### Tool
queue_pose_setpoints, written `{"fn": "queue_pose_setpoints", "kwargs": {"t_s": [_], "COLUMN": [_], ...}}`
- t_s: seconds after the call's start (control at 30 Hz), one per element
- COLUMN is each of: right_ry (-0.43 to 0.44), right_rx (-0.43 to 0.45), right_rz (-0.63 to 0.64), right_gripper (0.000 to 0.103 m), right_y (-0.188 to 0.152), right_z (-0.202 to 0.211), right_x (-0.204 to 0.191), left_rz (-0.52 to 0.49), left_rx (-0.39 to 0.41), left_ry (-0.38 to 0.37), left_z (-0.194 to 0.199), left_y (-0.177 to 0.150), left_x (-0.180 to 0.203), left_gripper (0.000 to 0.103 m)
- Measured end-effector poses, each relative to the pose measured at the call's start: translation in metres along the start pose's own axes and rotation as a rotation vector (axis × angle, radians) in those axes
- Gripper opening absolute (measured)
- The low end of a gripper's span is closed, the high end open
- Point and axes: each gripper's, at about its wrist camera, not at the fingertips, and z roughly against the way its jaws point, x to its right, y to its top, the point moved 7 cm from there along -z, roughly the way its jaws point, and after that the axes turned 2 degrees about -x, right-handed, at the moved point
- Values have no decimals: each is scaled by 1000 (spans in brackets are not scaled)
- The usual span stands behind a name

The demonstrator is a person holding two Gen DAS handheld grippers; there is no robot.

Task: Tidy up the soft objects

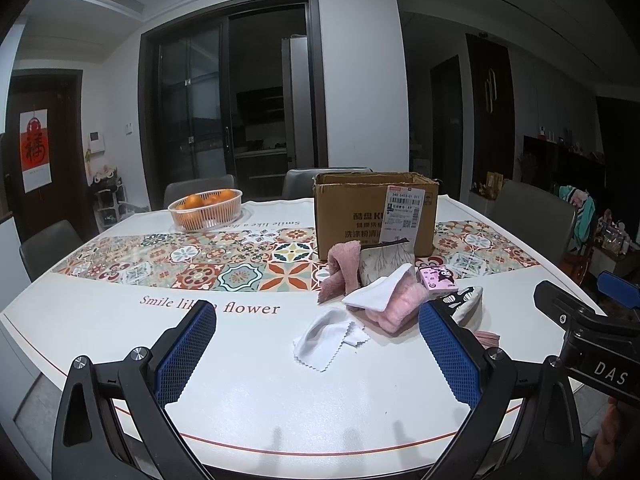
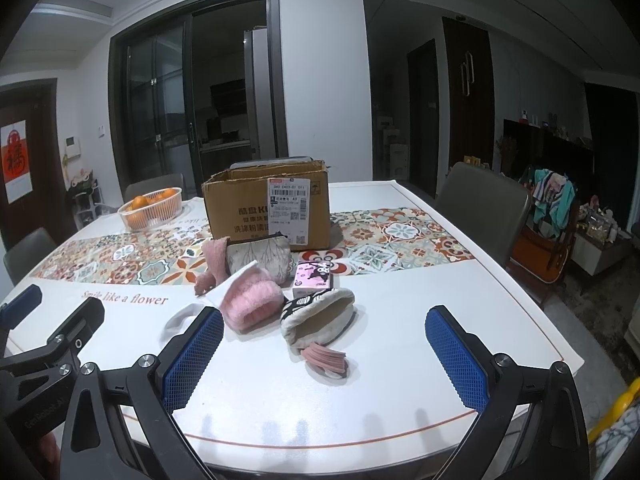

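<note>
A pile of soft things lies mid-table in front of an open cardboard box [image 1: 374,210] [image 2: 268,206]: a pink towel [image 1: 340,268] [image 2: 212,262], a printed zip pouch [image 1: 384,262] [image 2: 260,258], a fluffy pink item [image 1: 400,304] [image 2: 252,298], a white cloth [image 1: 376,292], a pink tissue pack [image 1: 436,278] [image 2: 314,278], a black-and-white pouch [image 1: 468,304] [image 2: 320,314] and a pink folded strip [image 2: 326,358]. A white zigzag-edged cloth [image 1: 330,338] lies nearest. My left gripper [image 1: 316,340] and right gripper [image 2: 324,344] both hover open and hold nothing.
A basket of oranges [image 1: 206,208] [image 2: 152,206] stands at the back left of the white table [image 1: 240,400] [image 2: 400,380] with its patterned runner. Grey chairs [image 1: 532,216] [image 2: 484,204] surround the table. Glass doors and dark furniture lie behind.
</note>
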Motion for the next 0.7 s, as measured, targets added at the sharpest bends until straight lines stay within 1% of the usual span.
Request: {"fn": "queue_pose_setpoints", "kwargs": {"t_s": [0.23,0.4,0.7], "right_ry": [-2,-4,1], "right_rx": [-15,-42,-141], "right_rz": [2,8,2], "right_gripper": [103,103,103], "right_y": [-5,-9,-18], "right_z": [-3,-10,-36], "right_x": [0,-2,-4], "left_rz": [3,8,2], "left_rx": [-21,-55,-134], "left_ry": [-7,-16,-51], "left_z": [-6,-16,-42], "left_y": [-6,-10,-22], "left_x": [-1,-1,-1], "left_gripper": [103,103,103]}}
